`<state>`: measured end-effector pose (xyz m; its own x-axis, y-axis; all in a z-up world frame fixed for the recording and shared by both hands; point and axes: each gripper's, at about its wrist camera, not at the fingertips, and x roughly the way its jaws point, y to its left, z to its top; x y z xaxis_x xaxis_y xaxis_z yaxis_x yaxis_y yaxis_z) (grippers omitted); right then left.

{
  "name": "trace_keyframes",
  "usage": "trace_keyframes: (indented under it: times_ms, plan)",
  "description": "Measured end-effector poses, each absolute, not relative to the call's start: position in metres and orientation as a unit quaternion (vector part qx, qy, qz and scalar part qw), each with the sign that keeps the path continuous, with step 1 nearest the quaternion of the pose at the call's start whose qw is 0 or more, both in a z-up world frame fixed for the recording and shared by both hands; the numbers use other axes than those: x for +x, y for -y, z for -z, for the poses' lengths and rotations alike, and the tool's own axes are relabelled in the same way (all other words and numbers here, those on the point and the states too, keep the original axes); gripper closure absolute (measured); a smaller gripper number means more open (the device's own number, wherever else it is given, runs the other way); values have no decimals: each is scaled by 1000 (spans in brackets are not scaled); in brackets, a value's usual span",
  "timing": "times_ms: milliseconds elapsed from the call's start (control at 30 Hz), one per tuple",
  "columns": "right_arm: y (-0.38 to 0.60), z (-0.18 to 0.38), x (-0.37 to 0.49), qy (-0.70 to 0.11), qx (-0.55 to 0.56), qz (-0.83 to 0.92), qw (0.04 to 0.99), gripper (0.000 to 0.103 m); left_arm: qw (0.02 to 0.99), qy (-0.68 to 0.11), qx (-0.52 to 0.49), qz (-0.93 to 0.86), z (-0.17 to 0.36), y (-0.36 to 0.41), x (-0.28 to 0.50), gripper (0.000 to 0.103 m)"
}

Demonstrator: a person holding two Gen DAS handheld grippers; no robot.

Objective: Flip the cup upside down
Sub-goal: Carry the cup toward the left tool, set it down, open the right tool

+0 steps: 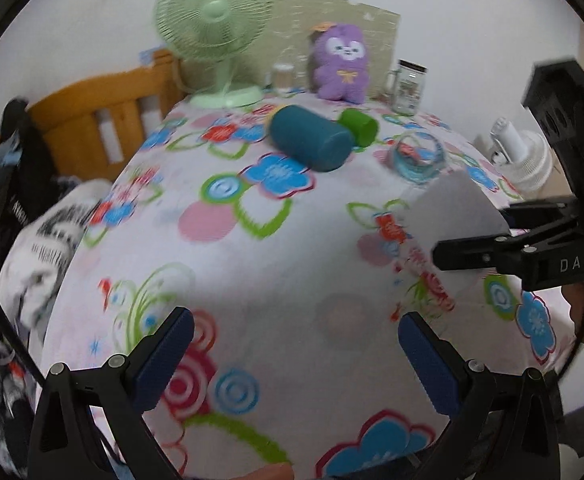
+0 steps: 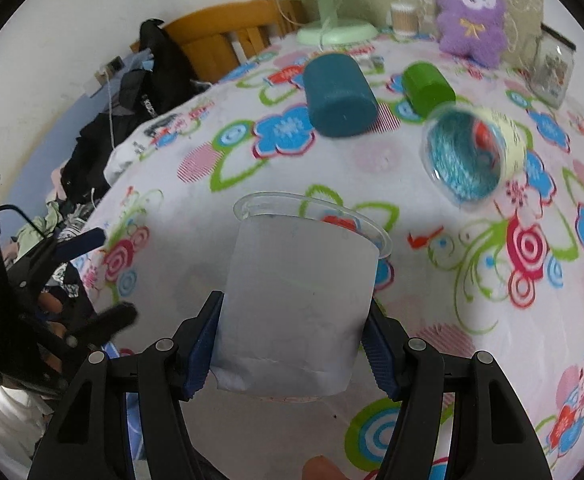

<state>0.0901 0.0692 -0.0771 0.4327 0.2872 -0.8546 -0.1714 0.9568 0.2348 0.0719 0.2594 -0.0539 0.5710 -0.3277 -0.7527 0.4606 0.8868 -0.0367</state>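
Note:
My right gripper (image 2: 292, 344) is shut on a frosted white plastic cup (image 2: 300, 300), held on its side above the flowered tablecloth with its clear rim pointing away from me. The same cup (image 1: 456, 208) shows at the right of the left wrist view, between the right gripper's fingers (image 1: 468, 252). My left gripper (image 1: 296, 356) is open and empty, low over the near part of the table. It also appears at the left edge of the right wrist view (image 2: 92, 276).
On the flowered tablecloth (image 1: 252, 272) lie a teal cup (image 1: 312, 138), a green cup (image 1: 358, 126) and a clear cup (image 1: 418, 156), all on their sides. A green fan (image 1: 216, 40), a purple plush toy (image 1: 342, 64) and a glass jar (image 1: 408, 86) stand at the back. A wooden bed frame (image 1: 100, 120) is left.

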Motion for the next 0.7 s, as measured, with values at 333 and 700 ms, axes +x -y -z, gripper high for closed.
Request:
trace_keyframes:
  times_ms: [333,700]
  plan:
    - [-74,90,87,-524,36,-127,842,24,884,-408,49,221,57,-273,67,0]
    - [-59,38,66,-468,52,-169,866,8,895,-385,35,220,37,-274,69,0]
